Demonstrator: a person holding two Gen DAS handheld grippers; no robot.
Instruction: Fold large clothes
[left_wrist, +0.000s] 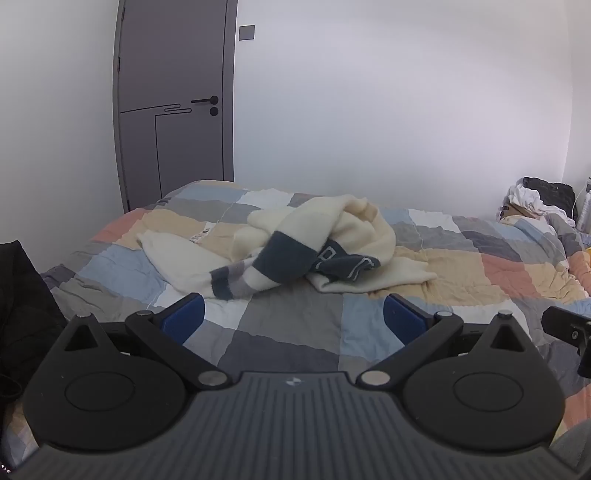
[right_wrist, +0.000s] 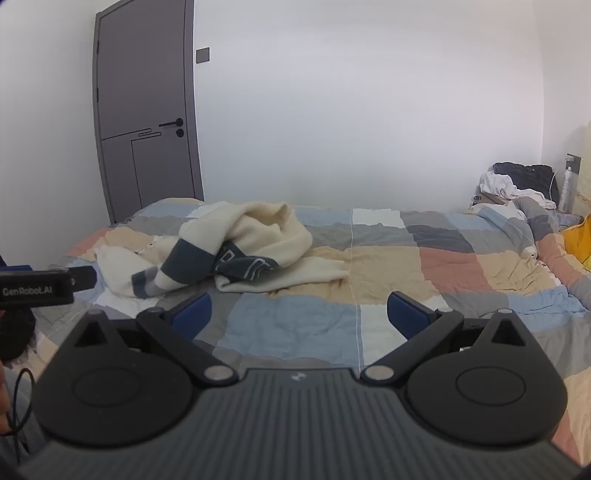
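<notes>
Cream knit sweater (left_wrist: 295, 243), banded in dark blue and grey, lay crumpled in a heap on the patchwork quilt (left_wrist: 295, 325) of the bed, at mid-frame in the left wrist view and left of centre in the right wrist view. It was unfolded, one sleeve trailing toward the lower left.

Left gripper (left_wrist: 293, 314) had its blue fingers (left_wrist: 184, 317) spread fully wide, with nothing between them; it hung short of the sweater, clear of the cloth. Right gripper (right_wrist: 301, 314) stood likewise wide open and empty, well apart from the heap, over bare quilt.

Judgement: the task stood at its opening step, approach before the first grasp. The next move would call for both grippers to reach the heap, take separate edges, and spread the garment flat before any fold.

Writing: "GenRobot.AI" was legible on the black body at the left edge of the right wrist view. Pale lettering on the sweater's dark band could not be read.
</notes>
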